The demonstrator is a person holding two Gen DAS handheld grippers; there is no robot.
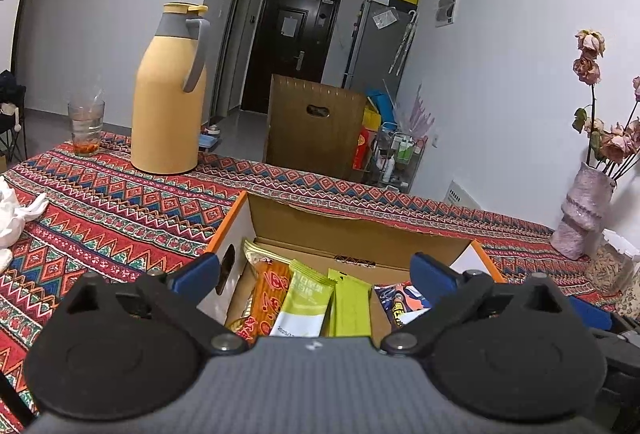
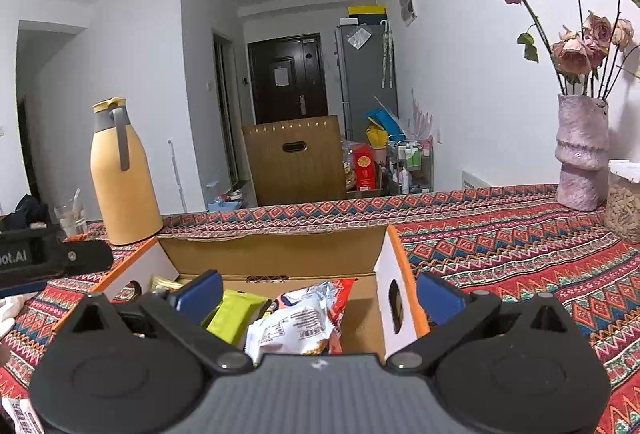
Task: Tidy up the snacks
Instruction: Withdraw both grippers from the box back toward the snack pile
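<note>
An open cardboard box (image 1: 352,230) with orange-edged white sides sits on the patterned tablecloth. In the left wrist view it holds an orange snack packet (image 1: 269,298), a white and green packet (image 1: 305,304), a lime packet (image 1: 351,308) and a dark colourful packet (image 1: 398,300). My left gripper (image 1: 316,272) is open and empty over the box's near side. In the right wrist view the box (image 2: 276,254) holds a lime packet (image 2: 232,316) and a white and red packet (image 2: 300,318). My right gripper (image 2: 320,292) is open and empty, its right finger outside the box's right wall.
A yellow thermos (image 1: 170,94) and a glass (image 1: 86,126) stand at the table's far left. A pink vase of dried roses (image 2: 580,150) and a jar (image 2: 624,198) stand at the right. White cloth (image 1: 16,212) lies at the left. A brown carton (image 1: 312,126) stands beyond the table.
</note>
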